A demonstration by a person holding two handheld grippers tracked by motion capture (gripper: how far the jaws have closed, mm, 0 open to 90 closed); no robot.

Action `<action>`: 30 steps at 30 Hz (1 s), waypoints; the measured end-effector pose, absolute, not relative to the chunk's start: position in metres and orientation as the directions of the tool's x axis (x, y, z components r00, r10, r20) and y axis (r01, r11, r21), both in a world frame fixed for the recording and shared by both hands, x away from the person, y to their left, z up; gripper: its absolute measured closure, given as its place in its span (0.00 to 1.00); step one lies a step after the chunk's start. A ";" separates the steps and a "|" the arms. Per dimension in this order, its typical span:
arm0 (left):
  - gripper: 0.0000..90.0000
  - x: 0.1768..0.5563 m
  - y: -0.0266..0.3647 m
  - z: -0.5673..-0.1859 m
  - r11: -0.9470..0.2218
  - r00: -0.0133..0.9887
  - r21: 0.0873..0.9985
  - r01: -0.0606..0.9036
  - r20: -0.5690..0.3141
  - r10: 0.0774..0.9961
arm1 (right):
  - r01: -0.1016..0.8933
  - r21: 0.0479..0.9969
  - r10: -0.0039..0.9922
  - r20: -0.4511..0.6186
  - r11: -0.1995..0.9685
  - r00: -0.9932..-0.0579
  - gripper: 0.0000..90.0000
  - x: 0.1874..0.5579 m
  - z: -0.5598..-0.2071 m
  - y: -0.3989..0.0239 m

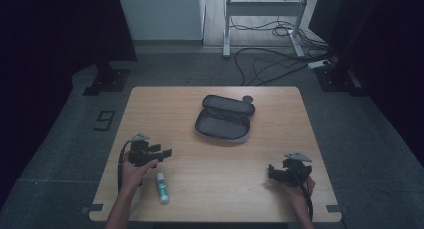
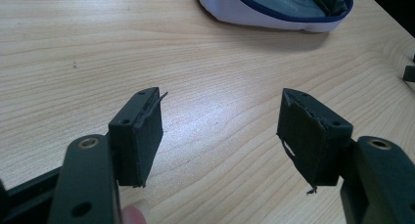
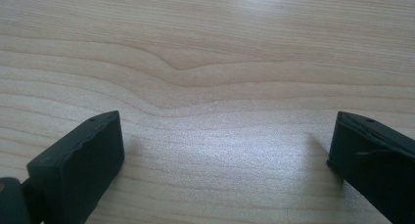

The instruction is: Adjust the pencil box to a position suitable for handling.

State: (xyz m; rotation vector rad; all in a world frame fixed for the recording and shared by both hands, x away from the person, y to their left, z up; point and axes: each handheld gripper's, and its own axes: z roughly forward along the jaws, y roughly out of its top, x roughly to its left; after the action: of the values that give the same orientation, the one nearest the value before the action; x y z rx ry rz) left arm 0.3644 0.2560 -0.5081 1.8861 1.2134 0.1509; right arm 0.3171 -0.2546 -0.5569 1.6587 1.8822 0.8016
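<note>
**Both hand-held grippers empty, glue stick beside the left one**

While the left hand-held gripper (image 1: 164,153) rests low on the pale wooden surface (image 1: 215,189), its jaws stand wide apart with nothing between them, and the right hand-held gripper (image 1: 271,172) gapes just as empty at the right edge. Just beside the left hand lies a small white cylindrical glue stick with a green label (image 1: 162,187), flat on its side (its cap end pointing away from the person). Well apart, near the far middle, sits an open grey oval zip case with a dark lining (image 1: 223,120).
</note>
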 end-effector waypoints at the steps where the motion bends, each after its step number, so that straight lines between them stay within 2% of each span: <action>1: 0.37 0.364 0.256 -0.508 -0.154 0.518 0.712 0.685 -0.328 0.790 | 0.695 0.714 0.991 0.012 0.083 -0.131 0.00 0.317 -0.557 -0.255; 15: 0.37 0.358 0.257 -0.503 -0.132 0.508 0.729 0.672 -0.323 0.798 | 0.684 0.721 0.987 0.006 0.107 -0.161 0.03 0.320 -0.556 -0.252; 22: 0.38 0.358 0.256 -0.501 -0.129 0.507 0.727 0.674 -0.328 0.797 | 0.677 0.722 0.977 0.009 0.141 -0.213 0.10 0.324 -0.554 -0.245; 30: 0.38 0.368 0.251 -0.496 -0.137 0.505 0.730 0.669 -0.311 0.805 | 0.665 0.732 0.973 0.013 0.149 -0.232 0.10 0.327 -0.556 -0.243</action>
State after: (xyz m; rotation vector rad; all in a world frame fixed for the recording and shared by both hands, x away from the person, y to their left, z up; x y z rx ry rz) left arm 0.3678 0.2515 -0.4964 1.8666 1.2227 0.1938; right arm 0.3272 -0.2430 -0.5556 1.5576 1.9628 0.8660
